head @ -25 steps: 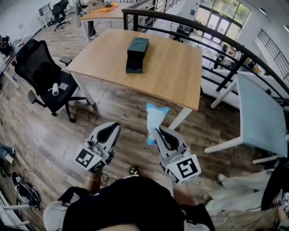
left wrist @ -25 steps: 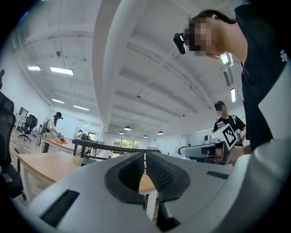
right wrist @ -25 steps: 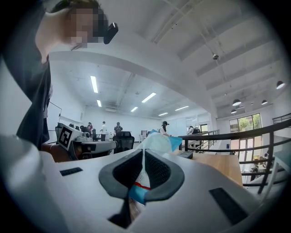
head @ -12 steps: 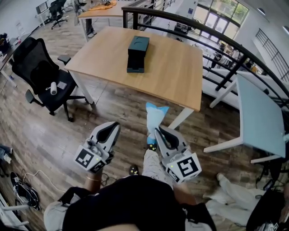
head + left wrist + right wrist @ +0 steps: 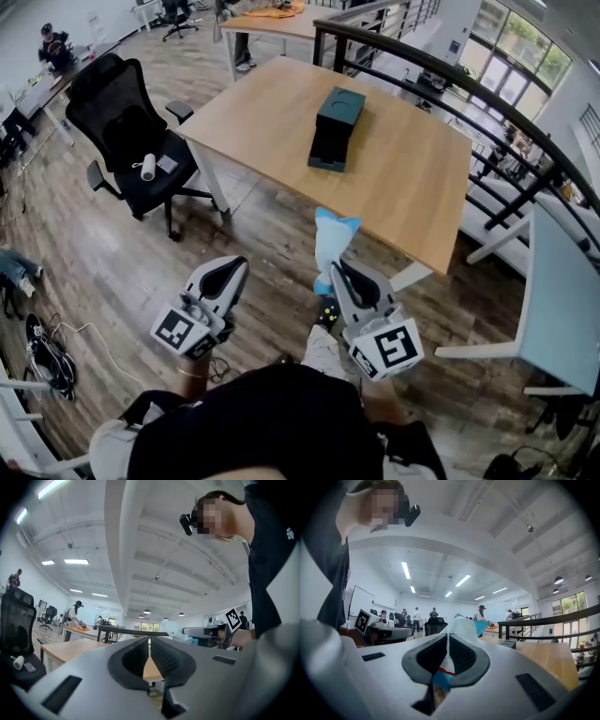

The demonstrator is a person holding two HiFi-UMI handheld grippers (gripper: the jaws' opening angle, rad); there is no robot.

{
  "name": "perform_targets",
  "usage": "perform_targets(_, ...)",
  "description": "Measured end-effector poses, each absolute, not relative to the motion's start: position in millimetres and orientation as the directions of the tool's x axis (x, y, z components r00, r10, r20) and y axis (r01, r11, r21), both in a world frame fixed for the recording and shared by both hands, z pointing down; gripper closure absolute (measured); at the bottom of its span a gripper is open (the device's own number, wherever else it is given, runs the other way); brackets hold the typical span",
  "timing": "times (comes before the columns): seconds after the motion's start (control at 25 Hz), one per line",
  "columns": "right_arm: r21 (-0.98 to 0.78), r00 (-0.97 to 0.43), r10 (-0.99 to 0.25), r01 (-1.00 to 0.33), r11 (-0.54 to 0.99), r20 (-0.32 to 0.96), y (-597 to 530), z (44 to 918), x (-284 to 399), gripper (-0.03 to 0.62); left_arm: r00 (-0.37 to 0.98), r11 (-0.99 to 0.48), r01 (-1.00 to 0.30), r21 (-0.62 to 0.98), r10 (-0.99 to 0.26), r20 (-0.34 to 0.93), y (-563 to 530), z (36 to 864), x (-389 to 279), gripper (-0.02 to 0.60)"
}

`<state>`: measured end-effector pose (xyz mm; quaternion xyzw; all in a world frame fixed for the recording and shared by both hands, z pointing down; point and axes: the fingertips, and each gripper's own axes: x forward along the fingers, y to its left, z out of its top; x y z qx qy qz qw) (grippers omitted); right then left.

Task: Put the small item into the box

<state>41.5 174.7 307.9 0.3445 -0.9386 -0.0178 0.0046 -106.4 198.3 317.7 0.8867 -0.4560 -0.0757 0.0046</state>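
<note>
In the head view a dark teal box lies on the wooden table ahead of me, well beyond both grippers. My right gripper is shut on a small white and blue packet, which sticks up past its jaws over the floor short of the table's near edge. The right gripper view shows the packet pinched between the pads and the box far off to the right. My left gripper hangs beside it over the floor, shut with nothing in it; in its own view the jaws meet.
A black office chair with a white roll on its seat stands left of the table. A black railing curves behind the table. A pale table is at the right. Cables and shoes lie on the wooden floor at left.
The person has stepped on: the table, box and chair have slid right in the head view. Both grippers keep their pose, the packet still held in the right one.
</note>
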Motion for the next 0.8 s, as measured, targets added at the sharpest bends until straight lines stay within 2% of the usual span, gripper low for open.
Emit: perform_targets(0.8,-0.051,-0.789,-0.614,-0.614,0.788,0.012,34,340,82,0.565,0.537,-0.54,-0.839,0.059,-0.841,-0.066,60,323,-68,0.56)
